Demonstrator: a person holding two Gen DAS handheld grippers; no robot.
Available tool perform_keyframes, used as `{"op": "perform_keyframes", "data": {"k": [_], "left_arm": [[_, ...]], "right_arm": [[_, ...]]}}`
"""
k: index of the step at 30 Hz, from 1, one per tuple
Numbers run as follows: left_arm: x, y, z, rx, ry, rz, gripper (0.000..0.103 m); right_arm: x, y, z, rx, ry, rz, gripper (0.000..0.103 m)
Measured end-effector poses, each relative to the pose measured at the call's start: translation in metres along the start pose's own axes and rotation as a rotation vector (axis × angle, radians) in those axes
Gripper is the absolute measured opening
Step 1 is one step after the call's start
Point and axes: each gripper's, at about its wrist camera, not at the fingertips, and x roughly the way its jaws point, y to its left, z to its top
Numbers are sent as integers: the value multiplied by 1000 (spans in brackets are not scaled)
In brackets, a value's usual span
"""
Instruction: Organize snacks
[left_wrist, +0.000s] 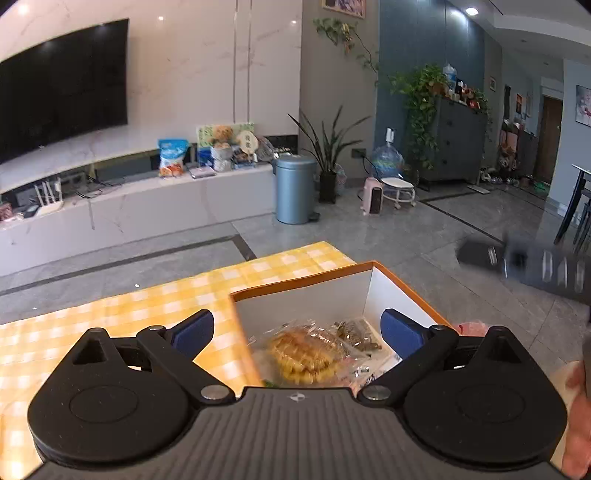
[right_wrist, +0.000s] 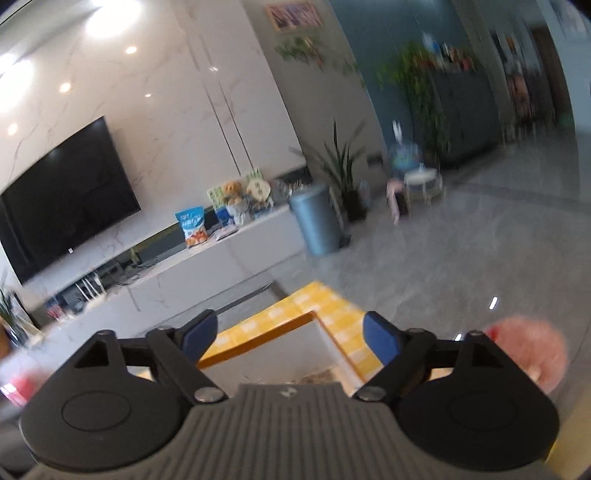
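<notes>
Left wrist view: the left gripper (left_wrist: 297, 334) hangs over an orange-rimmed box (left_wrist: 402, 282) at the desk's (left_wrist: 110, 317) far right corner; its blue fingers (left_wrist: 194, 334) are spread wide, holding nothing; a wrapped waffle snack (left_wrist: 303, 354) lies inside the box beside a darker packet (left_wrist: 356, 336). Right wrist view, blurred: the right gripper (right_wrist: 291, 338) sits above the same box (right_wrist: 258, 341); its fingers (right_wrist: 382, 341) are wide apart and empty; the box contents are barely visible.
</notes>
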Motion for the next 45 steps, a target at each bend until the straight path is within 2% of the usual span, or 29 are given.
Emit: {"op": "perform_keyframes", "data": {"k": [1,3,6,10,13,17,25,29,45], "left_arm": [[-7,-1,-1,1,-4,-4,103],[-23,-3,-5,14,-21,-25,103],[-44,-6,-10,-7,-53,-3,103],[-65,-15,-14,14,-71,-2,103],[-73,-16,-20,-11,-73,45,103],[-76,-17,-28,-32,-45,43,103],[-82,-8,-57,-55,-15,109,103],[-82,4,-65,-73,-2,104,103],[-83,20,-73,-111,23,78,103]], "right_arm": [[-10,1,-8,-12,-10,-33,86],[-29,1,-25,-12,-36,-151,86],[-44,-1,-42,-70,8,-175,85],[-63,-8,-56,-25,85,-124,85],[-76,-3,-71,-54,134,-76,85],[-88,8,-89,-75,189,-19,85],[-99,35,-102,-126,202,68,85],[-99,44,-109,-174,214,75,85],[-92,58,-112,-192,239,61,84]]}}
